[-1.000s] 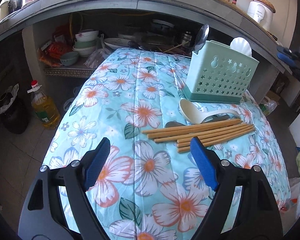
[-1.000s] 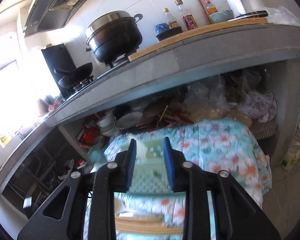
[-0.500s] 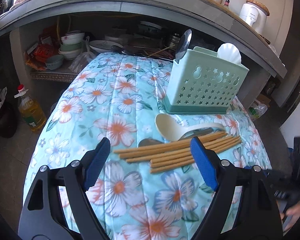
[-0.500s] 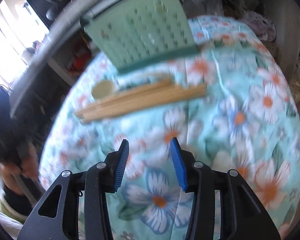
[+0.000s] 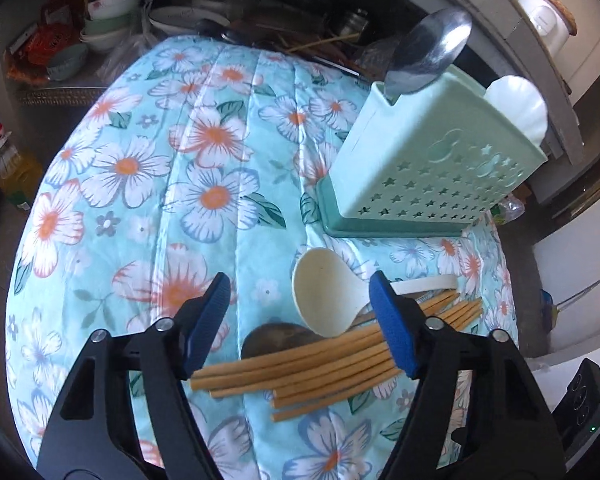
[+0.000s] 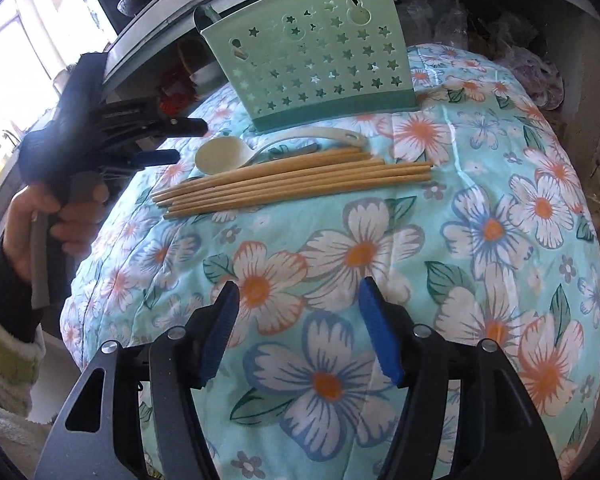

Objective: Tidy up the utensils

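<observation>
A mint green utensil holder [image 5: 428,176] with star holes stands on the floral cloth [image 5: 204,184]; it also shows in the right wrist view [image 6: 312,68]. A metal spoon [image 5: 428,56] and a white scoop [image 5: 520,108] stand in it. Several wooden chopsticks [image 5: 312,368] lie in a bundle, seen too in the right wrist view [image 6: 292,180]. A cream ladle [image 5: 328,292] and a metal spoon [image 5: 276,338] lie beside them. My left gripper [image 5: 300,320] is open just above the chopsticks and ladle. My right gripper [image 6: 298,332] is open and empty over the cloth, short of the chopsticks.
Bowls and plates [image 5: 112,20] are stacked on a shelf under the counter behind the table. An oil bottle [image 5: 10,168] stands on the floor at the left. A white kettle [image 5: 548,28] sits on the counter. The left hand-held gripper [image 6: 112,132] shows in the right wrist view.
My left gripper has moved forward and down to the chopsticks and ladle. My right gripper has tilted down from the counter toward the table and opened wider.
</observation>
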### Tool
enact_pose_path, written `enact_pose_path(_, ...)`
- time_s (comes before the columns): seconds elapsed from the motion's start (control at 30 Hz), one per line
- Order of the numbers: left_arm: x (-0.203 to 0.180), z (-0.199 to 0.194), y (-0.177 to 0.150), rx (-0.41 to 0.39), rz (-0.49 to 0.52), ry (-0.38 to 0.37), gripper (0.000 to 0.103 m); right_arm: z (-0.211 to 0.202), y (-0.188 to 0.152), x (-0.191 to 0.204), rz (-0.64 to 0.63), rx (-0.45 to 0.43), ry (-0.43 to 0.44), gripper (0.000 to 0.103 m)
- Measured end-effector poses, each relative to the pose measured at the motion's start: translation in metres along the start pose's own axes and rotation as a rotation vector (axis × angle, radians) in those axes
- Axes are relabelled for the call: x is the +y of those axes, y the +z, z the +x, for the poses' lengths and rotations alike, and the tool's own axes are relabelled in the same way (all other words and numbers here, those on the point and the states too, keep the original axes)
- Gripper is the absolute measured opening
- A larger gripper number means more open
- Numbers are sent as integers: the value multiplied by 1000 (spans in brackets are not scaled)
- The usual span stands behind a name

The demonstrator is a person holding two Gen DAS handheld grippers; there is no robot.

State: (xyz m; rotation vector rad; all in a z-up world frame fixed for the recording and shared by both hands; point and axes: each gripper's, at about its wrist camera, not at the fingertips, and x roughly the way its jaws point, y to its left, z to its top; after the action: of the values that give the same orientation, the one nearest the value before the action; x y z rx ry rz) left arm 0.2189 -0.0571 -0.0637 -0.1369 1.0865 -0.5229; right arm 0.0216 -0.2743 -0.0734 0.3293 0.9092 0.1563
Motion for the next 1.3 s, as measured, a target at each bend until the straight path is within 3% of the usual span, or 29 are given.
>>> enact_pose_path(0.23, -7, 25, 2, 84, 58, 72, 40, -2, -3, -5, 40, -16, 25, 61)
enact_pose_path(0.37, -10, 33, -1, 85, 91, 118, 32, -3, -3, -8, 67, -29, 40, 61)
enact_pose_path(0.53, -16, 34, -2, 57, 109, 145, 12, -3, -3, -12, 97, -35, 66, 61)
enact_pose_path(0.83, -19, 6, -1, -71, 52, 66, 4, -4, -5, -13, 97, -42, 71, 61)
enact_pose_path(1.1, -29, -46, -4, -196, 73, -2, 4, -3, -5, -12, 105, -41, 61, 61)
enact_pose_path(1.3, -10, -90, -17, -285, 18, -40, 3, -5, -3, -8, 104, -42, 40, 61)
